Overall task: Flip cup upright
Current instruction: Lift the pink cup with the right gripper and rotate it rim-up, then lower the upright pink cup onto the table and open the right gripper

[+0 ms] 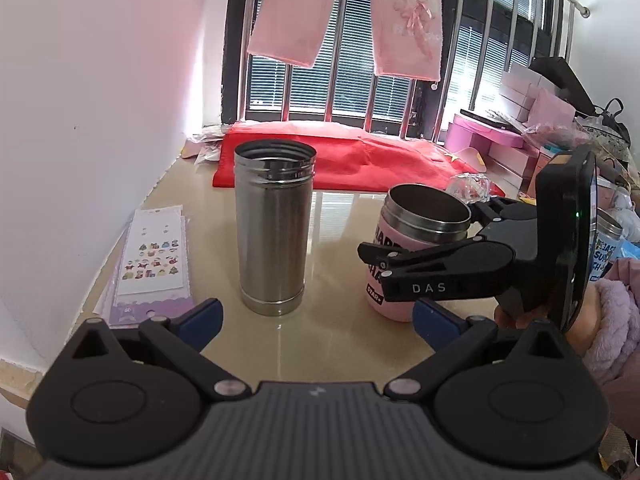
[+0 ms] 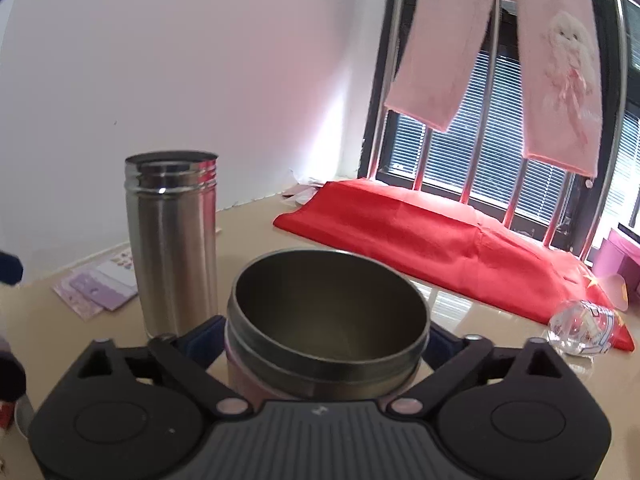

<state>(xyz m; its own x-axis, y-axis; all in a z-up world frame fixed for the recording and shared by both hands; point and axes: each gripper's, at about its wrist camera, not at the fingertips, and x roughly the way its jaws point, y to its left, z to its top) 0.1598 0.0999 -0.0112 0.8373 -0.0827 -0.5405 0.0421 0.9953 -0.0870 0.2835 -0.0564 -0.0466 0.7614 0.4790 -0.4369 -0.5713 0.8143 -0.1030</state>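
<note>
Right gripper clamped round pink steel-rimmed cup w/ mouth up, prob steadying it; left gripper wide apart, empty.

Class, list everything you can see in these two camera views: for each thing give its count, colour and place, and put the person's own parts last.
Steel cup: one, silver, upright mid-table, mouth up.
Pink cup: one, pink with steel rim, upright on the table, between the right tool's fingers.
Table: one, beige, glossy.
Red cloth: one, along the window.
Sticker sheets: a few, purple and white, table's left edge.
Pink garments: two pieces, hanging at the window.
Pink boxes: several, far right.
Left tool: black, blue pads, open, empty.
Right tool: black, around the pink cup.
Hand: one, lilac fleecy sleeve.
</note>
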